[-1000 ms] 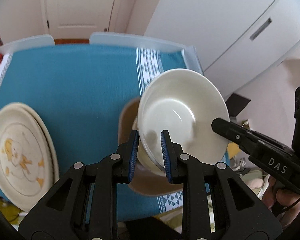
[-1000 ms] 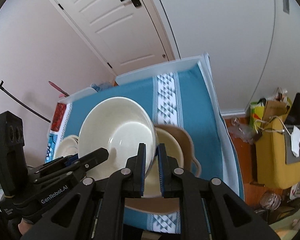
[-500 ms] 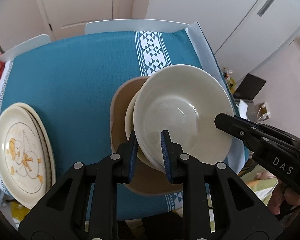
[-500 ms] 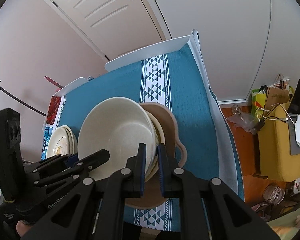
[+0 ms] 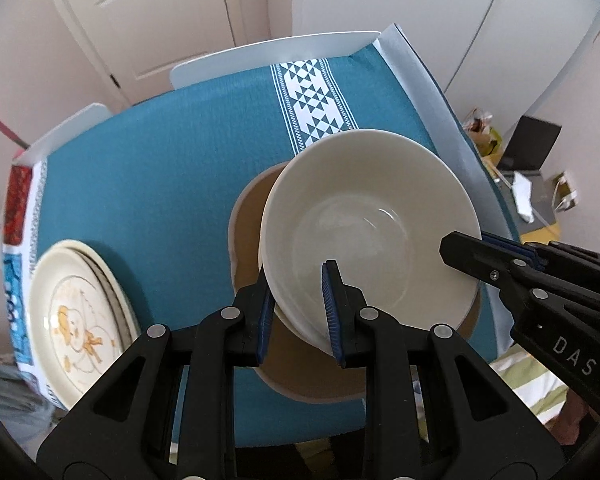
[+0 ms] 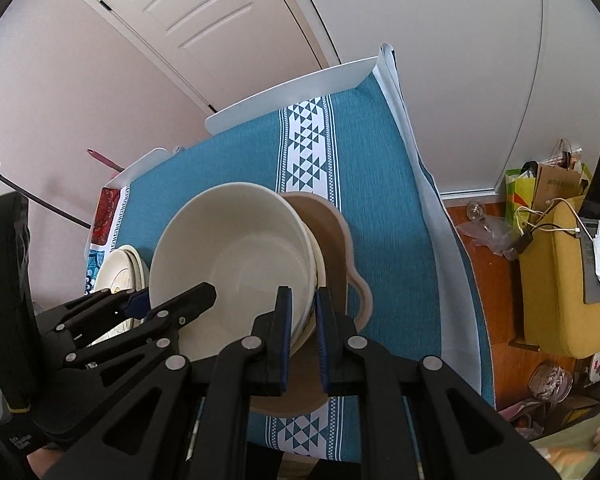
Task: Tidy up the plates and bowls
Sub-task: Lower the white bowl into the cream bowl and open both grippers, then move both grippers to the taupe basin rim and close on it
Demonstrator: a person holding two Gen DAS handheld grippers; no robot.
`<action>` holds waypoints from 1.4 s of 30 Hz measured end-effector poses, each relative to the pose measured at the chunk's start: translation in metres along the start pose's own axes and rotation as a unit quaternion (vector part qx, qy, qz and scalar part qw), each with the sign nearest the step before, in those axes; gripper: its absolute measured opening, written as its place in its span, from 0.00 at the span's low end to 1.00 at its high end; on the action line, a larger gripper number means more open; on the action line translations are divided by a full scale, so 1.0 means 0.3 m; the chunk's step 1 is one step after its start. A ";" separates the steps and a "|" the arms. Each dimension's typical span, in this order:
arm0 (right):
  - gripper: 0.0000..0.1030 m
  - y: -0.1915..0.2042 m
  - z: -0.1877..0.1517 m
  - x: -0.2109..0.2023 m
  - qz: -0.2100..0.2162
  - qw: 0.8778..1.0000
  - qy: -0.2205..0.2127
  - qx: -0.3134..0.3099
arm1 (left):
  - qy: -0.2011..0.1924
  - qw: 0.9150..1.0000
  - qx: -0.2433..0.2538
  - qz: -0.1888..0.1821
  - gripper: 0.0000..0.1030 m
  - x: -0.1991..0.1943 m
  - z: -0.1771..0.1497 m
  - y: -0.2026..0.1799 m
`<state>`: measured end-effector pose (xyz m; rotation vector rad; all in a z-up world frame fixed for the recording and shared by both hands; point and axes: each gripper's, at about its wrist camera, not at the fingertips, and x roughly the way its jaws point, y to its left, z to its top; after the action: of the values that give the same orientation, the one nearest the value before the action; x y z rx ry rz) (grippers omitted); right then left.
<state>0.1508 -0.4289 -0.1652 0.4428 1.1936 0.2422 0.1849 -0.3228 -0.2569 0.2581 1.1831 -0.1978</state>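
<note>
A cream bowl (image 5: pixel 372 232) sits nested on another cream bowl, on a brown handled dish (image 5: pixel 312 376) at the near right of the table. My left gripper (image 5: pixel 298 304) straddles the bowl's near left rim, one finger inside and one outside. My right gripper (image 6: pixel 302 326) straddles the right rim of the cream bowl (image 6: pixel 236 256) the same way, with a small gap at the pads. A stack of cream plates (image 5: pixel 76 320) with a yellow cartoon print lies at the near left; it also shows in the right wrist view (image 6: pixel 118 270).
The table wears a teal cloth (image 5: pixel 160 184) with a white triangle band (image 5: pixel 312 100). White chair backs (image 5: pixel 276 56) stand at the far edge. A yellow seat with cables (image 6: pixel 560 280) and bags (image 6: pixel 540 188) stand on the floor to the right.
The bowl came down from a tilted hold onto the bowl in the brown dish. Both grippers' jaws have widened around its rim.
</note>
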 end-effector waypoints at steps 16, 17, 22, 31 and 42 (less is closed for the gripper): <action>0.11 0.006 0.001 0.007 -0.001 1.000 0.005 0.000 | 0.009 0.997 0.051 0.063 0.20 0.035 0.000 -0.038; 0.11 0.007 0.002 0.008 -0.002 1.000 0.006 -0.002 | 0.009 0.997 0.051 0.064 0.20 0.035 -0.001 -0.039; 0.10 0.004 0.003 0.008 0.000 1.000 0.008 0.000 | 0.009 0.998 0.045 0.054 0.20 0.030 -0.002 -0.033; 0.10 0.011 0.063 -0.210 0.032 0.998 -0.056 -0.012 | -0.089 0.996 -0.019 0.002 0.29 -0.246 0.031 0.108; 1.00 0.080 -0.014 -0.407 -0.019 0.983 -0.174 -0.052 | -0.180 0.984 -0.008 0.016 1.00 -0.443 -0.048 0.216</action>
<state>0.1047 -0.4565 -0.0530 0.3533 0.8412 0.1834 0.1420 -0.2545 -0.1323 0.2156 0.8220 -0.1977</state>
